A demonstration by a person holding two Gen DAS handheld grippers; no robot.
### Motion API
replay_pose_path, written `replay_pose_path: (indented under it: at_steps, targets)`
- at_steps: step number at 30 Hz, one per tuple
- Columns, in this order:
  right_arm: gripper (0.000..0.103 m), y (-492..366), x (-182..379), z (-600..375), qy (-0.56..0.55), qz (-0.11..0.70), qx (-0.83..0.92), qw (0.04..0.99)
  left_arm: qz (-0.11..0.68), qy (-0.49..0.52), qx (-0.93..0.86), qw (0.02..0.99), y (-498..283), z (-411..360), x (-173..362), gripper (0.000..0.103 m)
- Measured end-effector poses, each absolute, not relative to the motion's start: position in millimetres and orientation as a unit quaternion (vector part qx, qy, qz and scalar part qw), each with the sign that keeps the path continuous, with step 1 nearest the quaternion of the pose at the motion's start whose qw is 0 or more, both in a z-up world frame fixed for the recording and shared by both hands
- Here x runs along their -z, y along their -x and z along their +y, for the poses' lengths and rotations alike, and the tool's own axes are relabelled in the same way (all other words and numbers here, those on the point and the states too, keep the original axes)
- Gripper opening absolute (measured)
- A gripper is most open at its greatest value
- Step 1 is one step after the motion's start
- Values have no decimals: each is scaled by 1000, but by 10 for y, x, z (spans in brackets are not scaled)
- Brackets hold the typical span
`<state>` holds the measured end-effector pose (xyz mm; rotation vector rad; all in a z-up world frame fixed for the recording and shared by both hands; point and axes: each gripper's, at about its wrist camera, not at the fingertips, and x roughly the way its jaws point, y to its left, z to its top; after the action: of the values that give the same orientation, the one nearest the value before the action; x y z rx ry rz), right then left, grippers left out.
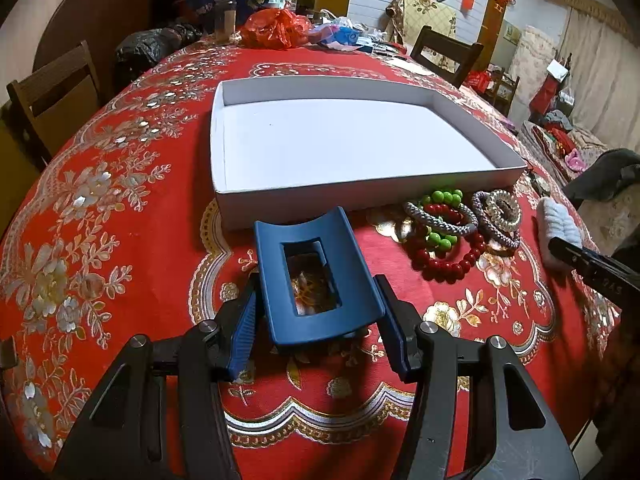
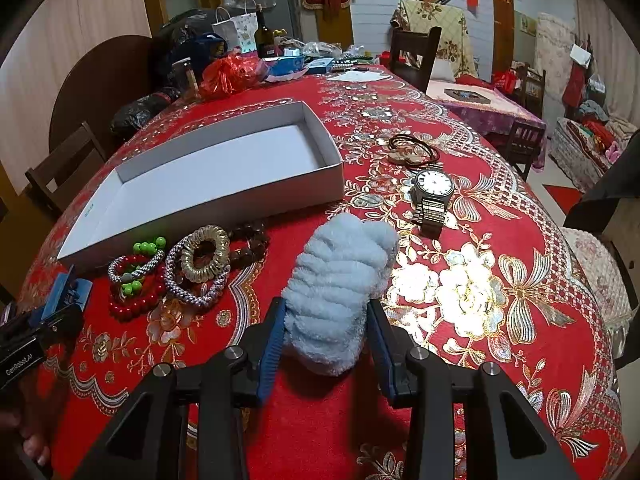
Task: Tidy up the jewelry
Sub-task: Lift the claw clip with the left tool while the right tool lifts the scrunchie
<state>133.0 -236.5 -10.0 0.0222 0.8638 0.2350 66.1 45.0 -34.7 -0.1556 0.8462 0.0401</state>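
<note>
One blue hair claw, one scrunchie

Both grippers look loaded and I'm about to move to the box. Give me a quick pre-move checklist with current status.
1. Left gripper on the blue hair clip: ok, pads sit against both its sides.
2. Right gripper on the fluffy white scrunchie: ok, squeezed between the pads.
3. White box free to receive: ok, nothing lies in it.
4. Path to the box: ok for the left; the bracelet pile lies between the right gripper and the box.
5. Wristwatch and hair ties out of the way: ok, off to the right of the box.
6. Grip firmness: cannot tell.
</note>
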Motion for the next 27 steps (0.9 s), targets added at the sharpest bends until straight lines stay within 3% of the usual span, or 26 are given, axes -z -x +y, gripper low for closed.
replay_pose_path:
  at_steps: [27]
  targets:
    - [37, -1320, 105, -2200, 51, 415, -81, 905, 385, 100, 18, 917, -566, 478, 293, 53]
